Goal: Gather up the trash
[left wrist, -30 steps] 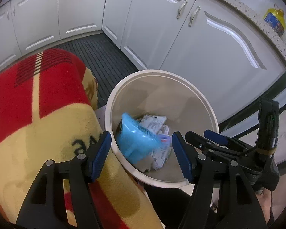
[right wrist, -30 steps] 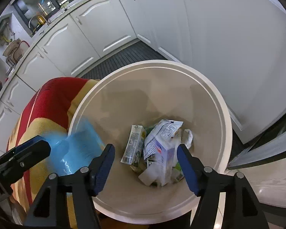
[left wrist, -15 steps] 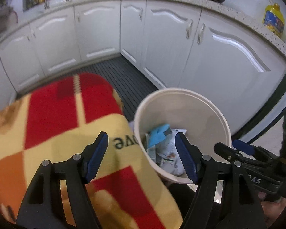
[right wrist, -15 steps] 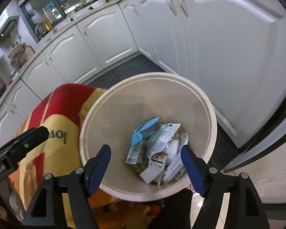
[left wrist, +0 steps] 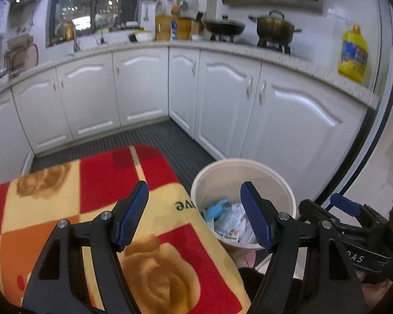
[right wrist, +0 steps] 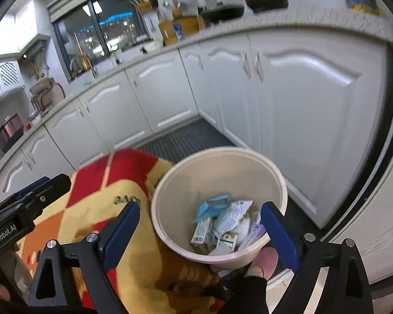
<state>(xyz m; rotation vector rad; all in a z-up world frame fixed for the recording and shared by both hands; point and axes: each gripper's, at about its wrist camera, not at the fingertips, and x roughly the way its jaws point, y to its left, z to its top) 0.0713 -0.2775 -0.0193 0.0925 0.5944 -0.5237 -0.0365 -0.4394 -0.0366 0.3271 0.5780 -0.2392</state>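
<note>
White cabinets ring the kitchen, and a red-and-yellow blanket covers the surface just beside the cream bin on the floor. In the bin lies the trash: a blue wrapper on top of cartons and crumpled packets. The drop looks done, so the next move calls for finding another piece, and none shows on the blanket. The right gripper stands wide and empty, its jaws having just been opening; the left gripper is partly spread, nothing between its pads. A second ago the blue wrapper was tumbling past the rim; now it rests inside, and both grippers have drawn up and away from the bin.
</note>
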